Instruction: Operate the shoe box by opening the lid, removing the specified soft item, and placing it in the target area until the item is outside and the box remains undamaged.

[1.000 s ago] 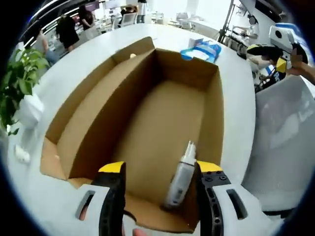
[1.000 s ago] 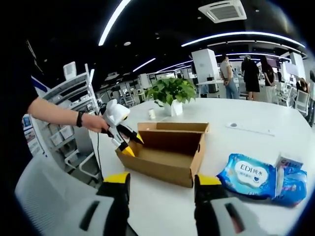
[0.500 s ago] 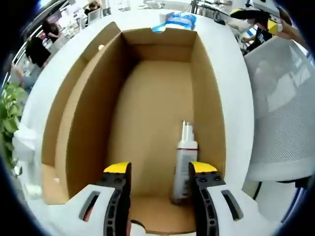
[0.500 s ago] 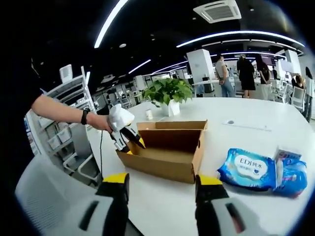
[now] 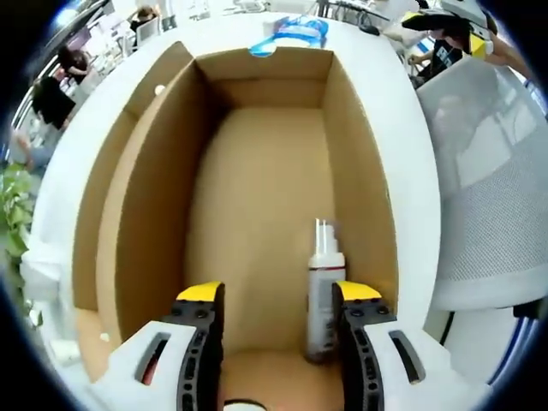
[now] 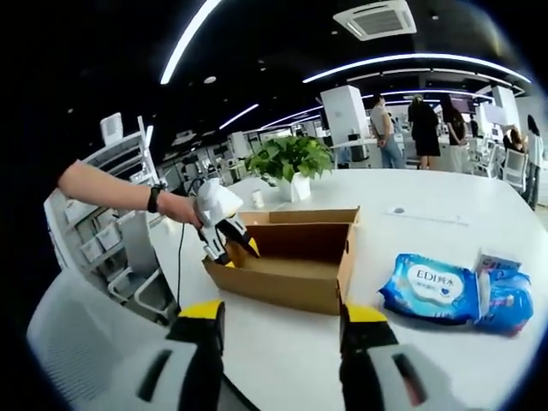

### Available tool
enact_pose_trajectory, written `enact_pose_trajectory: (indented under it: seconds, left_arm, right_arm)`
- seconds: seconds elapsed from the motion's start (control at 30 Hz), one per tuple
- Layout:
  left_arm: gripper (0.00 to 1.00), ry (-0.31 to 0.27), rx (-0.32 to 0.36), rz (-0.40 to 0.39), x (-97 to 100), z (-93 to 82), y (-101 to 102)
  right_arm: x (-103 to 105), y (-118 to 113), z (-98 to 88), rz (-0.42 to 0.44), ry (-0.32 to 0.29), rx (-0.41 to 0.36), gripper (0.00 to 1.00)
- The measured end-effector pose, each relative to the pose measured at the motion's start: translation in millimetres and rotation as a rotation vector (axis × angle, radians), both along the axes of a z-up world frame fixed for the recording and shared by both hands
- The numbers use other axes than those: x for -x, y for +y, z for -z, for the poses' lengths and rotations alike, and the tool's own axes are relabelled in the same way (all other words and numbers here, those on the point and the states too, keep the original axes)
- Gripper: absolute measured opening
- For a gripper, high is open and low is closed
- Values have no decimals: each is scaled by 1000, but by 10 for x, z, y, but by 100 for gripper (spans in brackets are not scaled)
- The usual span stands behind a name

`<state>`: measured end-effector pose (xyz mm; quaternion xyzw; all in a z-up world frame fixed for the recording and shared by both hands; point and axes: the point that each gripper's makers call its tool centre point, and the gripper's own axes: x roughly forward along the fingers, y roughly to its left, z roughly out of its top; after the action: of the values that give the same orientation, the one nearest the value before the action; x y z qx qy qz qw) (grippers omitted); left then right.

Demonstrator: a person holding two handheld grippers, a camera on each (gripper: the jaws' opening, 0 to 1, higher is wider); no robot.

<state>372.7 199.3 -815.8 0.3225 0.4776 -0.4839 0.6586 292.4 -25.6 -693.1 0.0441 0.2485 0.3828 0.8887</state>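
The left tongs (image 5: 278, 295) stand wide apart over the near end of the one open shoe box (image 5: 257, 180), holding nothing. One white spray bottle (image 5: 324, 300) lies on the box floor just inside the right-hand jaw, its nozzle pointing away from the tongs; whether it touches that jaw cannot be told. Beyond the box's far wall lies one blue wipes pack (image 5: 291, 34) on the white worktop (image 5: 411, 145).

The right tongs (image 6: 282, 321) are also wide and empty, held well short of the box. Ahead of them the left tongs dip into the box's left end. To the right of the box lie two blue packs: wipes (image 6: 432, 287) and a smaller one (image 6: 505, 300) beside it. One potted plant (image 6: 291, 163) stands behind the box.
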Motion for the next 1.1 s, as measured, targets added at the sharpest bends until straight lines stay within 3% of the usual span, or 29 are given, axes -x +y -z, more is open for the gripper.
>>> enact_pose_trajectory:
  seconds: [0.27, 0.6, 0.73, 0.93, 1.1]
  left_arm:
    - [52, 52, 0, 4, 59, 42, 3]
    - [53, 16, -25, -5, -15, 11, 65]
    - [55, 42, -4, 15, 55, -26, 35]
    - [52, 39, -43, 45, 87, 60, 50]
    - [54, 4, -62, 24, -25, 66, 96]
  right_arm:
    - [57, 7, 19, 8, 5, -5, 52]
    - [73, 64, -42, 9, -5, -19, 52]
    - [76, 73, -53, 4, -4, -26, 53]
    - [62, 89, -62, 2, -6, -33, 53]
    - [30, 56, -51, 10, -4, -39, 53]
